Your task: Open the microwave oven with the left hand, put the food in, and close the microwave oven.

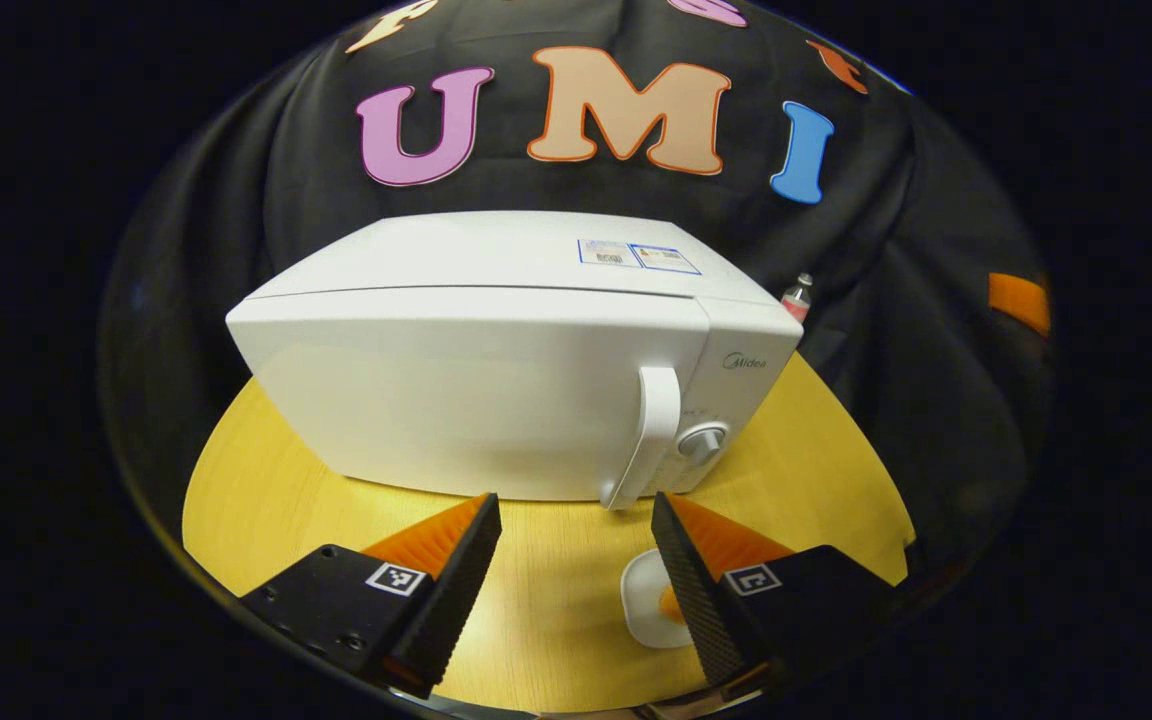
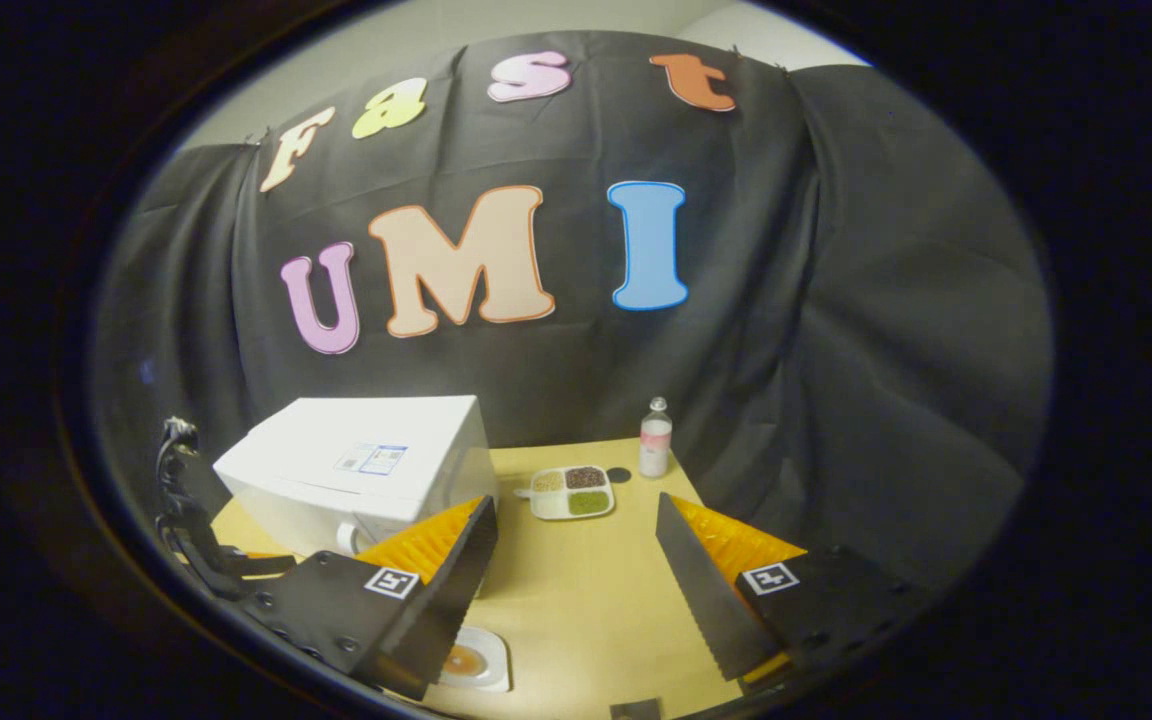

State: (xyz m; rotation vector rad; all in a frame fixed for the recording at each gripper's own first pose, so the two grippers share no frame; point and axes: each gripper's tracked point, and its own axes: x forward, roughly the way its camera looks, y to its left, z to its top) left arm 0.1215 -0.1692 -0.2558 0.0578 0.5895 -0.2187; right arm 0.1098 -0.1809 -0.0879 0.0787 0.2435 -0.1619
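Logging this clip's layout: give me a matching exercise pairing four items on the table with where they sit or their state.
Things:
1. white microwave oven
2. small white plate with orange food
3. white divided tray of grains
4. clear bottle with pink label

Places or states:
A. at the table's back edge by the black cloth
B. door shut
C. near the front edge, below the door handle
D. mid-table, right of the oven

Pairs: 1-B, 2-C, 3-D, 4-A
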